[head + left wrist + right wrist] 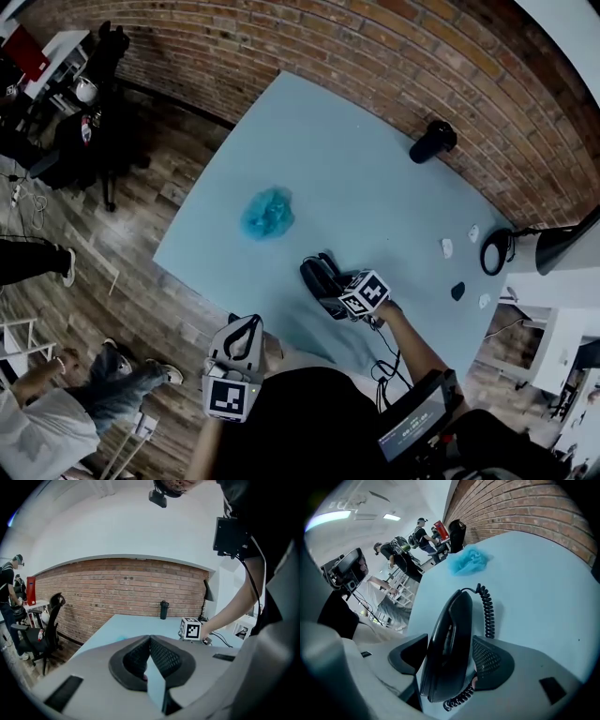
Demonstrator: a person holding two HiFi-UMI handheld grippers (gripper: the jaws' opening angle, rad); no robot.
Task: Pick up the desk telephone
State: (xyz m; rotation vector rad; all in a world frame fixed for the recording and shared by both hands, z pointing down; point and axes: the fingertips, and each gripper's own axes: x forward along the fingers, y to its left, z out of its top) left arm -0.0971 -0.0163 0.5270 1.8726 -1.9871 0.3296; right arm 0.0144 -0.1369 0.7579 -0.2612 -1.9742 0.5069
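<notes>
The black desk telephone (319,277) lies near the front edge of the pale blue table (356,178). My right gripper (337,296) hangs over it, marker cube on top. In the right gripper view the telephone (451,634) stands between the wide-spread jaws of the right gripper (450,651). A gap shows at the left pad (410,656), and the right pad (490,660) sits close beside the phone. Its coiled cord (488,613) runs out across the table. My left gripper (249,328) is held off the table's near corner; its pads (161,656) meet with nothing between them.
A crumpled blue cloth (268,213) lies mid-table. A black bottle (431,141) stands at the far side by the brick wall. Small white items (447,247), a black ring (494,251) and a small dark piece (457,291) sit at the right. People and a chair (47,630) are on the left.
</notes>
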